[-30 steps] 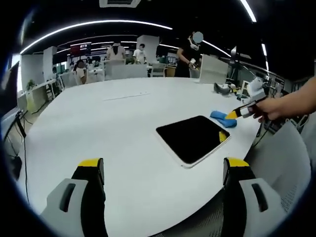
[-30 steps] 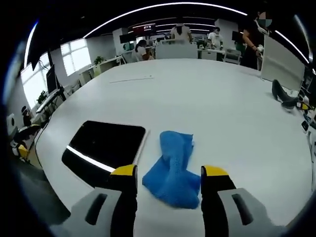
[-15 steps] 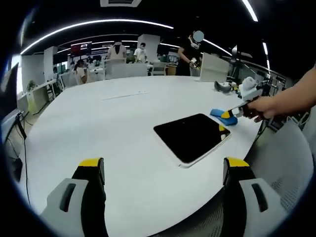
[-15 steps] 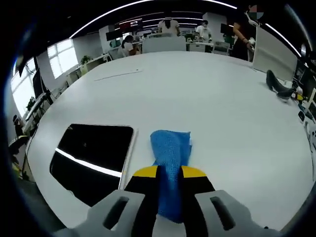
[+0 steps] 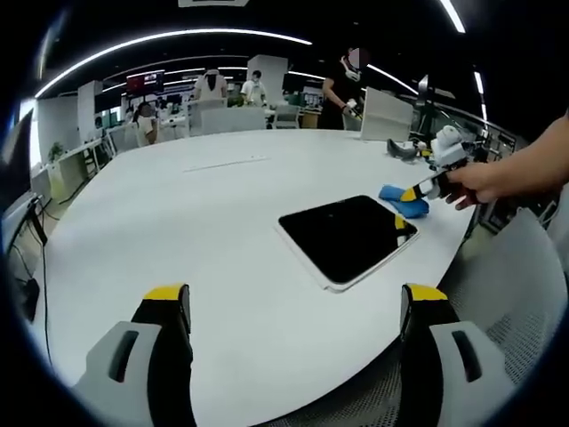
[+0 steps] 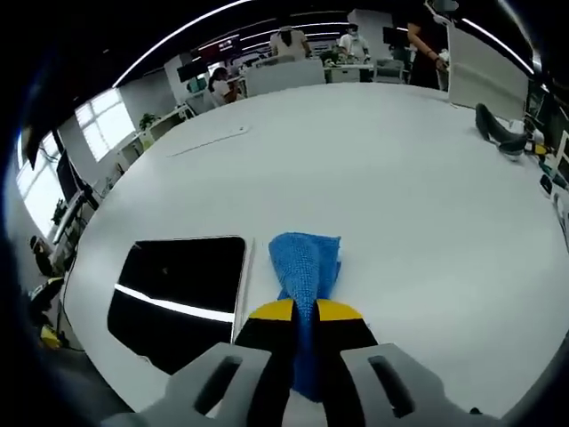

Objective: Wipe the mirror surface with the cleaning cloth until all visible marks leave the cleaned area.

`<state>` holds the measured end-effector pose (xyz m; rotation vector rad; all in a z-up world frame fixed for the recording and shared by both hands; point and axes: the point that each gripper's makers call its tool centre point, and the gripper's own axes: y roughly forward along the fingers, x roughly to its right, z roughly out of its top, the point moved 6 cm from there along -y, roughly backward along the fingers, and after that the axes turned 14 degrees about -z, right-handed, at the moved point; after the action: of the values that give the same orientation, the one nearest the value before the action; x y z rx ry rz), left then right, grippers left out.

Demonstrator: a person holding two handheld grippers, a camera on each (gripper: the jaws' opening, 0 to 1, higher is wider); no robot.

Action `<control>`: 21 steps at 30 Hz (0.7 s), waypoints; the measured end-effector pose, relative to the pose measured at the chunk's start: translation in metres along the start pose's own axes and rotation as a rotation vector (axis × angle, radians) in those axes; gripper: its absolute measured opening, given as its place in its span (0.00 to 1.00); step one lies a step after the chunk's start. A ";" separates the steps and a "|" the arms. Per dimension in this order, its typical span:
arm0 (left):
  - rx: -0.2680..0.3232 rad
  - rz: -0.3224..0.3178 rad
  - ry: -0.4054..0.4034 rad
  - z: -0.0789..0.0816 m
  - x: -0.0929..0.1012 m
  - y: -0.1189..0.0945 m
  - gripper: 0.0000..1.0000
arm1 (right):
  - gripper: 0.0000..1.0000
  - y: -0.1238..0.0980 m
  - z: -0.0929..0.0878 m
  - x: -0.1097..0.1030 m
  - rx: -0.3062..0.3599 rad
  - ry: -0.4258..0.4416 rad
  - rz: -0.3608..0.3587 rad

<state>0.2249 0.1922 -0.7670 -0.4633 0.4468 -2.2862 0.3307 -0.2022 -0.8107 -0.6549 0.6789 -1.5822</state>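
My left gripper view takes in the big white oval table with the glossy black rectangular mirror near its right edge, my left gripper hanging with jaws wide and empty. My right gripper view brings close what that one keeps small: the right gripper pinching the nubbly blue cleaning cloth, just beside the mirror's white-framed edge.

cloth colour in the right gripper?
Blue cleaning cloth, pinched in the right gripper; clearest in the right gripper view.
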 end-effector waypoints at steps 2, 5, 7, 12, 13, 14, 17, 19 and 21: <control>0.001 -0.001 -0.002 -0.001 -0.001 0.000 0.98 | 0.02 -0.001 0.009 -0.005 0.012 0.006 0.018; 0.003 0.001 -0.004 -0.001 -0.001 0.000 0.97 | 0.02 -0.003 0.021 -0.014 0.021 0.024 0.039; 0.005 0.001 -0.003 0.000 -0.001 0.000 0.98 | 0.01 -0.004 0.028 -0.022 0.031 0.034 0.056; 0.001 -0.001 -0.007 -0.001 0.000 0.000 0.98 | 0.02 0.005 0.036 -0.039 0.025 0.037 0.067; 0.000 0.000 -0.007 -0.002 0.000 0.000 0.98 | 0.02 0.007 0.036 -0.042 0.016 0.035 0.072; -0.001 0.001 -0.005 -0.002 0.000 0.000 0.97 | 0.02 0.011 0.035 -0.046 0.007 0.044 0.054; -0.005 -0.002 -0.006 -0.003 0.000 0.000 0.97 | 0.02 0.019 0.034 -0.050 0.008 0.034 -0.001; -0.008 -0.004 -0.008 -0.003 0.000 0.000 0.97 | 0.02 0.022 0.030 -0.057 -0.014 0.047 0.014; -0.006 -0.003 -0.008 -0.003 0.000 0.000 0.97 | 0.01 0.022 0.027 -0.064 -0.039 0.067 0.029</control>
<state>0.2237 0.1932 -0.7695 -0.4768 0.4495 -2.2854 0.3724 -0.1425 -0.8111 -0.6201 0.7672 -1.5736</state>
